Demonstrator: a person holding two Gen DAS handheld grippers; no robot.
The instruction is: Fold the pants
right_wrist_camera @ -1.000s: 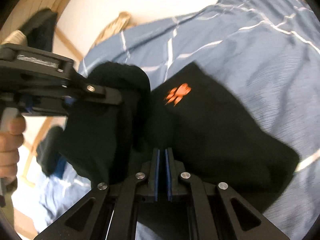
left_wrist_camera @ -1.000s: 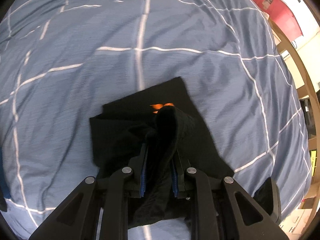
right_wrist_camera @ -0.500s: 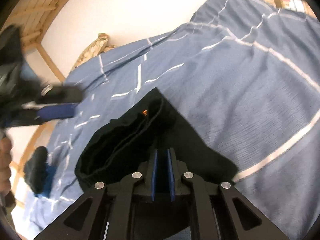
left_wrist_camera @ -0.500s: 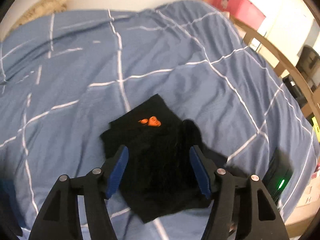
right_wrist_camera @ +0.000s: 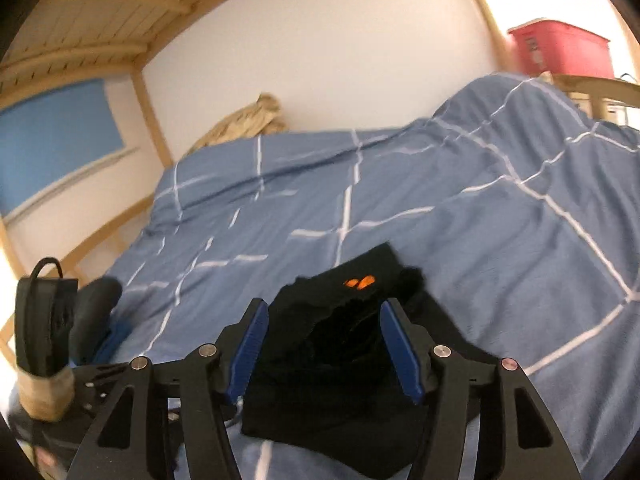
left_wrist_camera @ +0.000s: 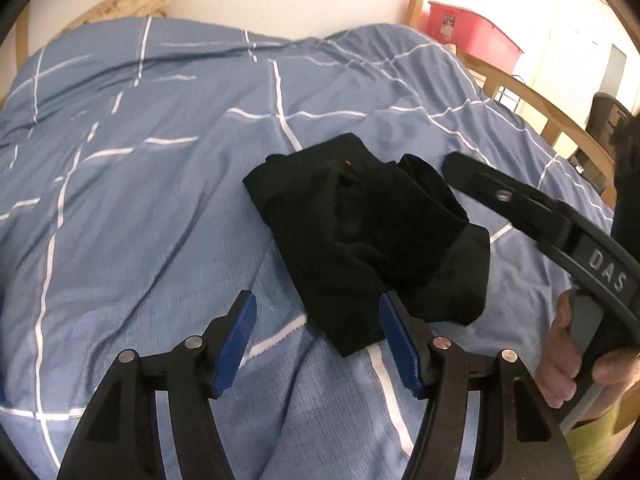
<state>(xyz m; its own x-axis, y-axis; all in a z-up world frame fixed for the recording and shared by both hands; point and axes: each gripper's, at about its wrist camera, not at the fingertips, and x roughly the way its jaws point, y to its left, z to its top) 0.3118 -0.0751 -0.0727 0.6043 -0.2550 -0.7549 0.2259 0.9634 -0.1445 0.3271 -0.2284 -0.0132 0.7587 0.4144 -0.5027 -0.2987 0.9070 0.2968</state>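
The black pants [left_wrist_camera: 360, 240] lie as a folded bundle on the blue checked duvet [left_wrist_camera: 140, 208], with a small orange logo [right_wrist_camera: 360, 281] showing at the far end. My left gripper [left_wrist_camera: 318, 304] is open, drawn back to the bundle's near left corner and holding nothing. My right gripper [right_wrist_camera: 325, 312] hovers just above the near side of the pants [right_wrist_camera: 340, 364]; its jaws are opening and the blue pads do not touch the cloth. In the left wrist view one finger [left_wrist_camera: 500, 194] of the right gripper reaches in from the right, held by a hand [left_wrist_camera: 568, 360].
A red bin [left_wrist_camera: 472, 32] stands beyond the wooden bed rail [left_wrist_camera: 520, 92]. A beige bundle [right_wrist_camera: 248, 120] lies against the white wall. A dark garment [right_wrist_camera: 96, 304] rests at the bed's left edge. An office chair [left_wrist_camera: 608, 116] stands at the right.
Both grippers have opened and let go of the pants, the left one first. They have pulled back and up, and the folded bundle now lies on the duvet.
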